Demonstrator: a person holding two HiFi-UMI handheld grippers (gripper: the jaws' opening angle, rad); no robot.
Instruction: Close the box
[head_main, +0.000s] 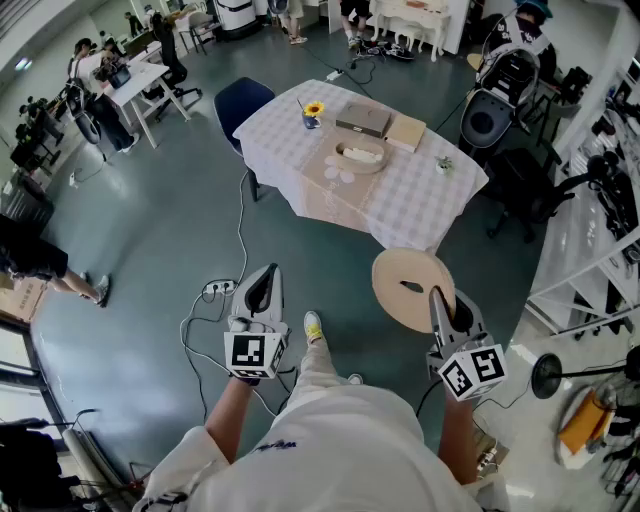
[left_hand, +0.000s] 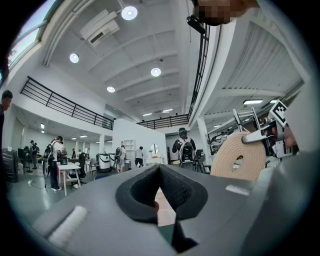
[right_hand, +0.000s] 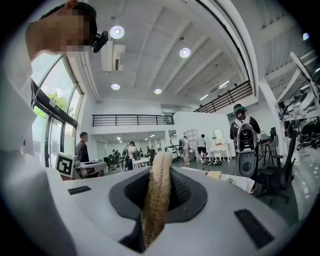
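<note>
A round woven lid (head_main: 412, 288) hangs over the floor, and my right gripper (head_main: 437, 297) is shut on its near edge. In the right gripper view the lid's rim (right_hand: 156, 195) stands edge-on between the jaws. It also shows as a beige disc (left_hand: 239, 159) in the left gripper view. The open round woven box (head_main: 360, 157) lies on the white-clothed table (head_main: 420, 205) ahead, well beyond both grippers. My left gripper (head_main: 262, 290) is shut and holds nothing, level with the right one and to the left of the lid.
On the table stand a sunflower vase (head_main: 313, 112), a flat grey case (head_main: 363, 121), a tan pad (head_main: 406, 132) and a small plant (head_main: 444, 163). A blue chair (head_main: 240, 100) sits at its far left. A power strip (head_main: 218, 288) and cables lie on the floor.
</note>
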